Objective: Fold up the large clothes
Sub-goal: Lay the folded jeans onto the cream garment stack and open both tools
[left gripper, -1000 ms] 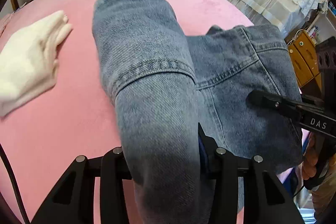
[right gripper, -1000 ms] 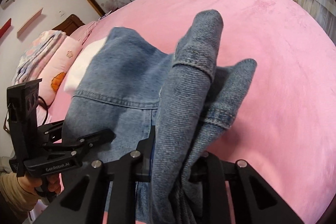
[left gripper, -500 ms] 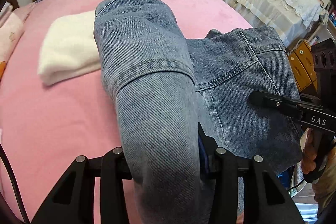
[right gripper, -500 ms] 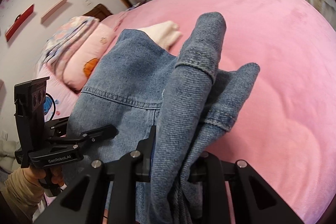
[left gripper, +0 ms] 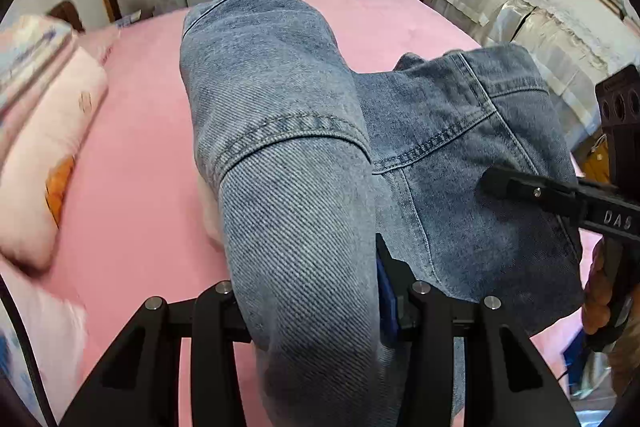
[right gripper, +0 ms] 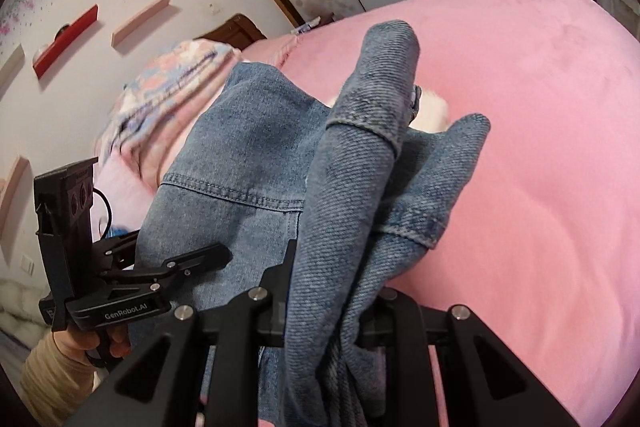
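Left wrist view: the left gripper [left gripper: 316, 311] keeps its fingers clamped on the denim jacket [left gripper: 276, 131], as the right gripper [right gripper: 324, 311] does on its fold. The jacket hangs above the pink bed [left gripper: 132, 195]; pillows [left gripper: 44, 147] have swung into sight since a second ago.

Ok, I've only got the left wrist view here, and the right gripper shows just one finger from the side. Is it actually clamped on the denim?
Observer: Yes. In the right wrist view the right gripper is shut on a bunched fold of the denim garment.
Operator: Anything loose on its far side?
Observer: A second sleeve sticks out to the right of that grip, above the pink bed.
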Motion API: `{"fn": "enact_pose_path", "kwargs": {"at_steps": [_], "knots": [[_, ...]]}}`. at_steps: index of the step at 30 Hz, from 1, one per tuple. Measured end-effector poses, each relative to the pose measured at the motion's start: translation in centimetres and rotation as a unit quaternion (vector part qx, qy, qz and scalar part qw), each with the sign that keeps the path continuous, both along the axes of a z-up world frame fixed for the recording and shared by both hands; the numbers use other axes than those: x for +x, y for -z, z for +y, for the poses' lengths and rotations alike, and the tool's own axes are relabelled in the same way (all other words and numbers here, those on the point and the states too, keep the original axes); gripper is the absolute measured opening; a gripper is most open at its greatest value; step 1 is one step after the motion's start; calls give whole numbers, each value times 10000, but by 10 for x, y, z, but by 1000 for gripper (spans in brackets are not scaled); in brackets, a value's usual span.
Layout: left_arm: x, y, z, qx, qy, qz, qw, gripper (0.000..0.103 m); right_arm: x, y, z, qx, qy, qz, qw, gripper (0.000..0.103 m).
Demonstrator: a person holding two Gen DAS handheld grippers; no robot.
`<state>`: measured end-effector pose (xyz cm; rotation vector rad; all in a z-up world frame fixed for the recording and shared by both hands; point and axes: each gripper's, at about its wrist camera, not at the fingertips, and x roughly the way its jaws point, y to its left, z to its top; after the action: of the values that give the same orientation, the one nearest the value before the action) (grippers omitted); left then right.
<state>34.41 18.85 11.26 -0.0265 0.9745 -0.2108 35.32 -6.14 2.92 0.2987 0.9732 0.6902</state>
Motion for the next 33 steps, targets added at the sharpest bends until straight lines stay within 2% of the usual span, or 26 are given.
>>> {"fn": "enact_pose_path", "kwargs": {"at_steps": [4,8,11,14,15,16,17,19,22,23,25,27,30,33], "knots": [[69,2,31,193,26,-171,9997,44,66,2,36,206,66,-125,9997,20],[138,25,53,225,-67,-128,9996,44,124,23,60,394,166,-62,9991,20],[175,62,62,97,-243,31,9997,45,164,53,73,404,295,120,9987,20],[205,113,68,-86,-489,480,9976,47,191,90,78,64,485,286,9984,20],[211,133,68,-54,-625,650,9959,55,198,101,79,-95,539,328,9980,20],[214,149,66,-7,-737,709,9948,64,204,116,80,-313,643,411,9966,20],[216,156,65,49,-762,664,9949,69,210,134,79,-496,732,541,9946,21],[219,164,68,79,-785,505,9956,87,211,155,74,-509,859,550,9935,24],[221,169,80,-66,-770,475,9959,94,205,161,67,-440,807,345,9952,27],[223,171,85,-80,-783,463,9958,95,203,161,67,-451,767,276,9957,31],[227,170,94,-31,-853,400,9955,101,202,158,67,-603,726,147,9954,39],[228,170,95,76,-910,298,9954,103,197,153,60,-902,795,-10,9927,56],[211,161,88,244,-1046,130,9941,103,182,138,52,-1325,862,-340,9868,58],[194,145,86,467,-1362,-74,9896,103,175,126,45,-1524,979,-410,9826,58]]}}
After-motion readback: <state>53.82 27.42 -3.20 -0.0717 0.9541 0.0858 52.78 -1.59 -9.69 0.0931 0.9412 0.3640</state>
